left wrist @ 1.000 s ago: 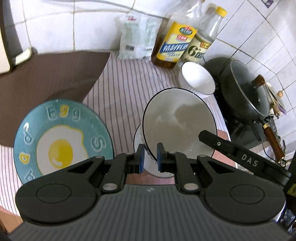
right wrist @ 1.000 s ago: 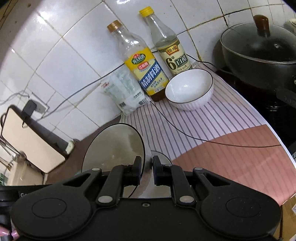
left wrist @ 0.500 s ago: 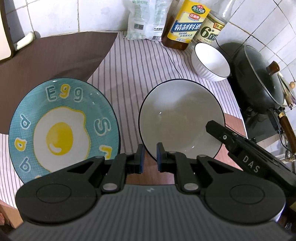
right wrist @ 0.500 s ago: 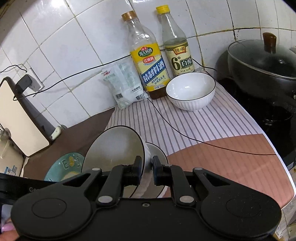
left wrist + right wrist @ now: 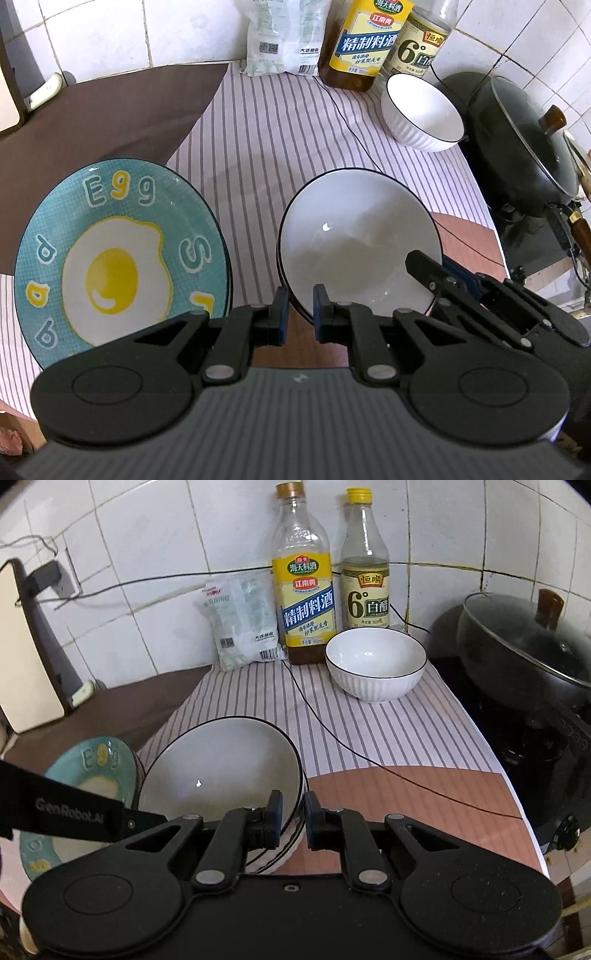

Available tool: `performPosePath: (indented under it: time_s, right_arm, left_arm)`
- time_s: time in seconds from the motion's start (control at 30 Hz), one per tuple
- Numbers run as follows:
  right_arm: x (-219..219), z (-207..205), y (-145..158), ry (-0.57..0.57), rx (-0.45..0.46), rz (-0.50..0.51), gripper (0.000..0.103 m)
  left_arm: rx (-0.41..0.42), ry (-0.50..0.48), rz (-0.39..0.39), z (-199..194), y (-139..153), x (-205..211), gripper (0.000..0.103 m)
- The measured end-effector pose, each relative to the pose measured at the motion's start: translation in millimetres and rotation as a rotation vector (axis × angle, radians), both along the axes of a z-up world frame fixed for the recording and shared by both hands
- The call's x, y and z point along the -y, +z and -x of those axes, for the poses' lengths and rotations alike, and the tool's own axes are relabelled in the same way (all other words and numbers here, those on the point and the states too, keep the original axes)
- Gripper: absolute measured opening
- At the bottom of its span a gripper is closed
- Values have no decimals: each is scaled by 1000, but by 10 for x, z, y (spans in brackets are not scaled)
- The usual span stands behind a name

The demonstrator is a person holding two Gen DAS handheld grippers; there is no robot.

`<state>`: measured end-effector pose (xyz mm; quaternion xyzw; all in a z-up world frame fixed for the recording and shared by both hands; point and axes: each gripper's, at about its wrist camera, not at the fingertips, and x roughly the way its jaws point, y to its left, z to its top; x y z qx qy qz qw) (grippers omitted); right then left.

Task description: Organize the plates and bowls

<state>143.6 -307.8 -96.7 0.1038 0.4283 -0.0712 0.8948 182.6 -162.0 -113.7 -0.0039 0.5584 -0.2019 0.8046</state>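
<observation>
Left wrist view: the left gripper (image 5: 298, 315) pinches the near rim of the white plate (image 5: 360, 243).
Right wrist view: the right gripper (image 5: 293, 821) pinches the same white plate (image 5: 221, 768) on its right rim.
White plate: it has a thin black edge, is tilted up, and sits on top of more white dishes (image 5: 291, 843) with the same edge.
Egg plate (image 5: 118, 258): blue, with a fried egg picture, just left of the white plate, on the striped cloth (image 5: 273, 140).
White bowl (image 5: 376, 663): upright at the back of the cloth, well apart from the plates, just in front of the two bottles (image 5: 306, 583).
Bag (image 5: 245, 618): leans on the tiled wall, left of the bottles.
Black pan (image 5: 524, 653): lid on, at the far right.
Thin black wire (image 5: 369, 760): runs across the cloth.
</observation>
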Motion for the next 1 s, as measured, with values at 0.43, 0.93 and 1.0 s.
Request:
performPosePath:
  time_s: [0.43,0.93,1.0]
  right_arm:
    - [252,208,181,79,115,-105,24]
    - [782,28,185,-44,175,-103,39]
    - [793,-77,153,-34,176,-62,44]
  left_arm:
    - [0,-40,42,-22,142,-86,28]
    - [177,-134,191,-632,466,277,39]
    - [198,-147,198,-690,466,348,42]
